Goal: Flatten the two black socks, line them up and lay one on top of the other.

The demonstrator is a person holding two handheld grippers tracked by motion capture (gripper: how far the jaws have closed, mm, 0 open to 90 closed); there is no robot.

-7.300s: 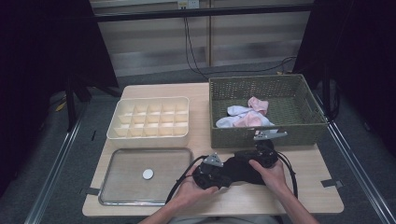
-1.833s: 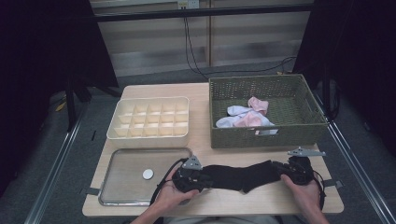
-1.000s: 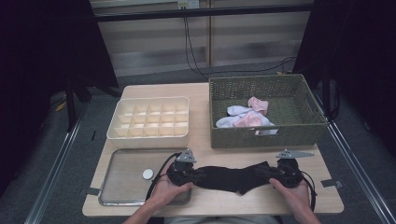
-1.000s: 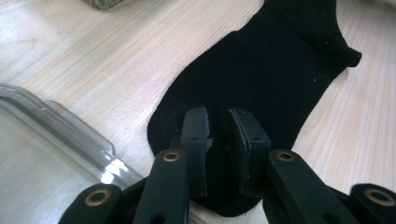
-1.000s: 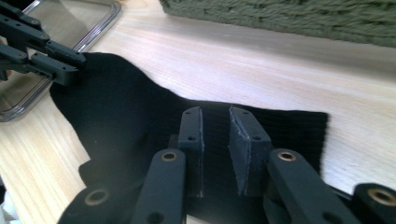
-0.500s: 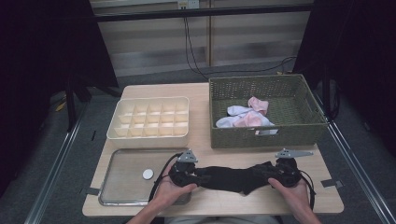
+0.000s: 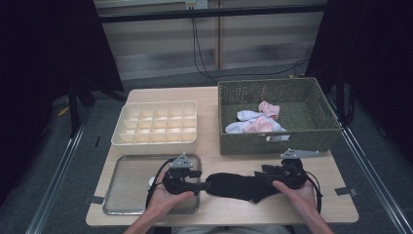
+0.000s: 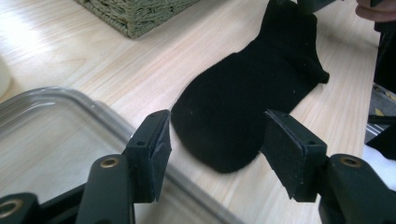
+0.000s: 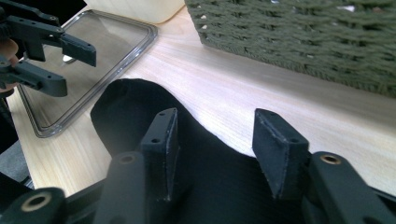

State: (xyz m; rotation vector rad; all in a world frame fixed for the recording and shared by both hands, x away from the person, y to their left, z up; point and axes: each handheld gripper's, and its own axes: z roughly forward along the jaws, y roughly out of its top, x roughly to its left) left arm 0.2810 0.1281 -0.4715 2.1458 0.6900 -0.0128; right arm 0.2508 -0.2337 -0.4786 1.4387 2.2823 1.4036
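Black sock (image 7: 237, 185) lies flat on the wooden table (image 7: 214, 209), stretched between my two claws near the front edge. My left claw (image 8: 214, 140) stands wide, jaws just opened, pads clear of the cloth; the toe end sits between them, resting on the table just beside the rim of the clear tray (image 8: 56, 135). My right claw (image 9: 212, 144) is also parted, jaws just opened, hovering over the sock's other end, pads not pressing it.

Edges: green wicker basket (image 7: 277, 117) close behind the right claw, holding pale socks (image 7: 255, 119). Cream divided organiser (image 7: 157, 127) behind the tray, well apart from the sock. Bare wood between sock and basket gives open room; a narrow strip between sock and front edge.

Surface pale, smooth wood. Room around is dark, with cables on the floor behind
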